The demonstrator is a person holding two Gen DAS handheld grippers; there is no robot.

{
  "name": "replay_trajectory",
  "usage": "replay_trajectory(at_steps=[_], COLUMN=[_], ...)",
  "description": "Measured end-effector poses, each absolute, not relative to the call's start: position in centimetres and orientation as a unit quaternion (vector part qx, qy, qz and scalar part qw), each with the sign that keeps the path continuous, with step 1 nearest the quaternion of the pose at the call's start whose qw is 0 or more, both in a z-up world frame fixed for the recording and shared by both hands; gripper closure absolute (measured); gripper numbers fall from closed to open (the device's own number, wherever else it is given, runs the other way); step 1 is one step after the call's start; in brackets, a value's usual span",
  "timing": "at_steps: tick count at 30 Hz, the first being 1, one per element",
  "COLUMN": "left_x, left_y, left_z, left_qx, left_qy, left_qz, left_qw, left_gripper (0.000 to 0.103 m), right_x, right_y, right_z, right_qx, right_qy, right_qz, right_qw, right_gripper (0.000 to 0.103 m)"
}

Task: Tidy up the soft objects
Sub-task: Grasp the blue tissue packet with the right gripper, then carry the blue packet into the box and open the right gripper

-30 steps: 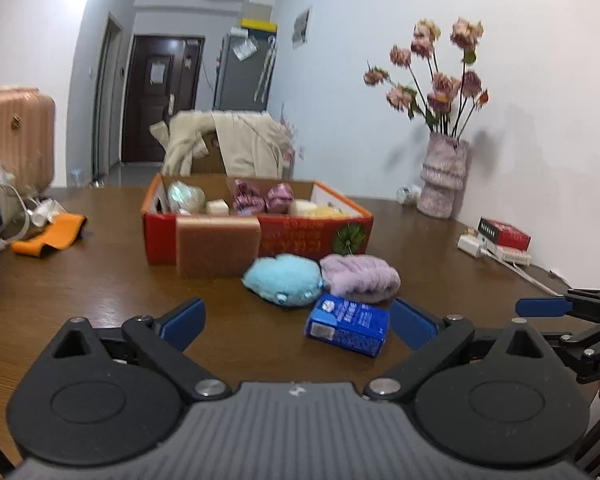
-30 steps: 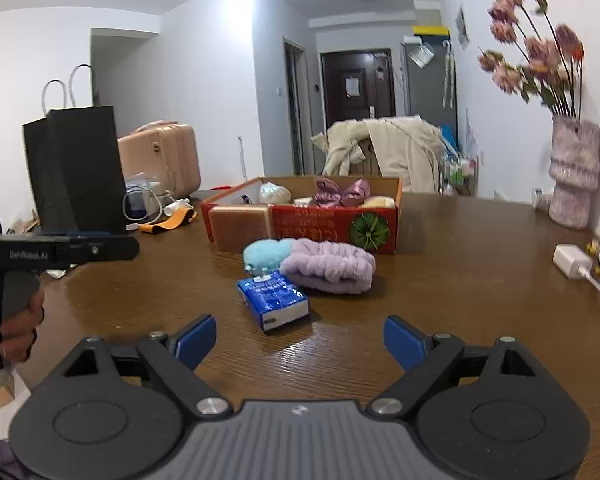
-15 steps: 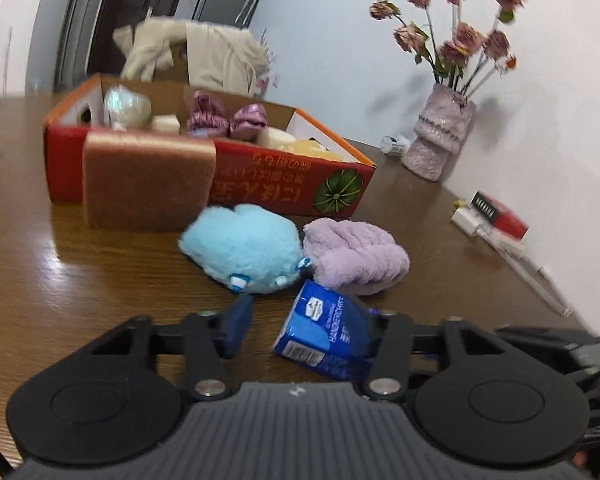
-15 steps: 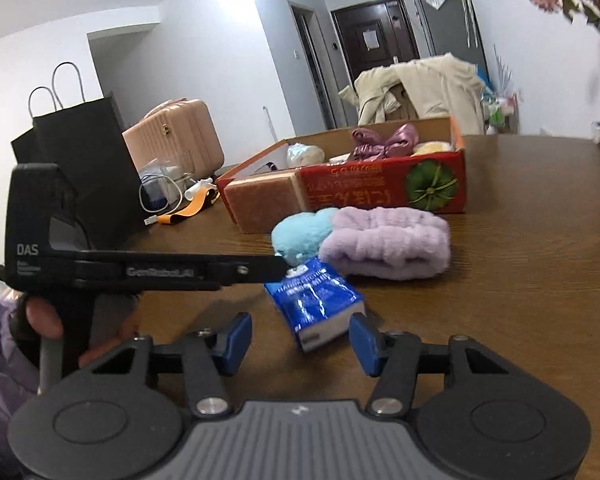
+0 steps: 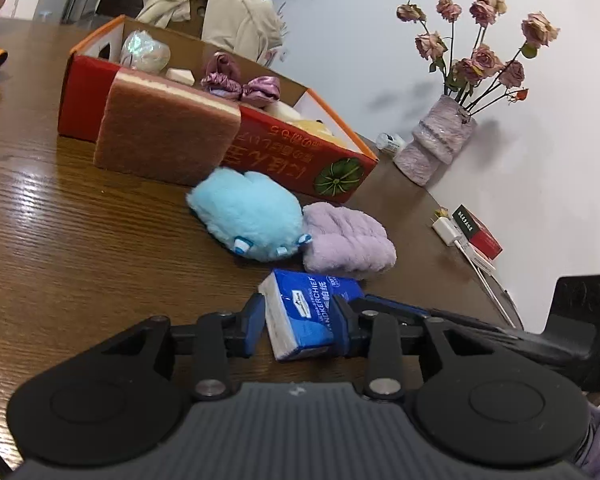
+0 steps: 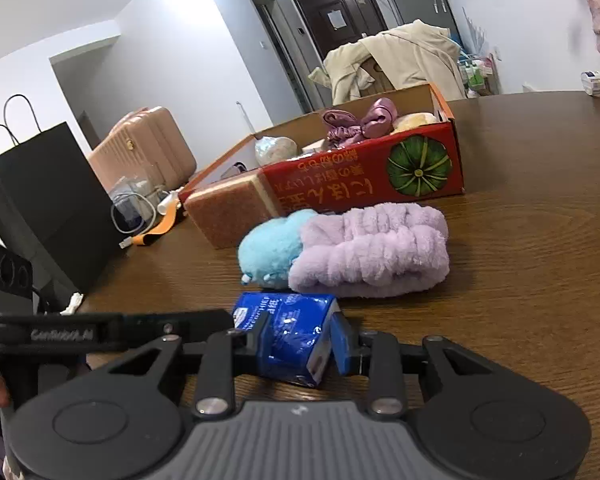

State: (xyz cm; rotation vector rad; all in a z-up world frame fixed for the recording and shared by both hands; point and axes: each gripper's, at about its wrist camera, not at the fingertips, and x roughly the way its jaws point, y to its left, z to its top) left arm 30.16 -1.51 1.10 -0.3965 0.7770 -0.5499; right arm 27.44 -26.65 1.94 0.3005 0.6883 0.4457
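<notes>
Pinching the blue tissue pack (image 5: 308, 316) from opposite sides, left gripper (image 5: 300, 326) and right gripper (image 6: 298, 346) fingers are narrowed onto it

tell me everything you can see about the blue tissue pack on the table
The tissue pack is a small soft block in glossy blue plastic wrap with white print and a paler end. It lies on the brown wooden table, just in front of the light blue plush toy and the purple fluffy headband. The left gripper and the right gripper each have their jaws closed against its sides.
</notes>
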Motion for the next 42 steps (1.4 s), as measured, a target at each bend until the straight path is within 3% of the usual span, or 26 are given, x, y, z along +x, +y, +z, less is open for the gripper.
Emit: replay_trajectory(at_steps=[3,8,13,18,22,28,32,37,42], left_x=[29.9,28.1,28.3,33.8,42.5,54.4,58.0,57.6,55.5], left_y=[-2.0,-1.7,-0.3,1.2,2.7,4.9,4.0,4.8,5.1], left_z=[1.1,2.3,6.1,11.1,12.5,8.5,5.8,5.5,7.8], left_qx=[-0.183,-0.17,-0.167,-0.136,-0.146,-0.2,-0.168,-0.16,-0.144], left_qy=[0.374,0.34,0.288,0.242,0.268,0.359,0.409,0.39,0.36], left_qz=[-0.268,-0.267,-0.271,-0.259,-0.226,-0.188,-0.167,-0.17,-0.172], left_qw=[0.869,0.886,0.903,0.925,0.925,0.892,0.881,0.891,0.905], left_gripper=[0.073,0.073,0.073,0.073,0.073,0.073,0.074,0.067,0.065], right_x=[27.2,26.4,26.6,32.7,41.1,53.4,57.6,59.7,59.0], right_y=[-26.6,-26.0,-24.8,-22.8,-20.9,-18.1,-16.5,-15.4,-15.4], right_z=[2.0,3.0,7.4,12.0,14.0,11.1,7.9,4.8,6.1], right_qx=[0.147,0.127,0.102,0.073,0.076,0.108,0.086,0.083,0.076], right_qy=[0.337,0.333,0.28,0.243,0.245,0.329,0.376,0.417,0.404], right_qz=[0.214,0.219,0.239,0.255,0.262,0.228,0.198,0.217,0.245], right_qw=[0.905,0.908,0.924,0.933,0.93,0.91,0.901,0.879,0.878], right_gripper=[0.078,0.078,0.078,0.078,0.078,0.078,0.078,0.079,0.079])
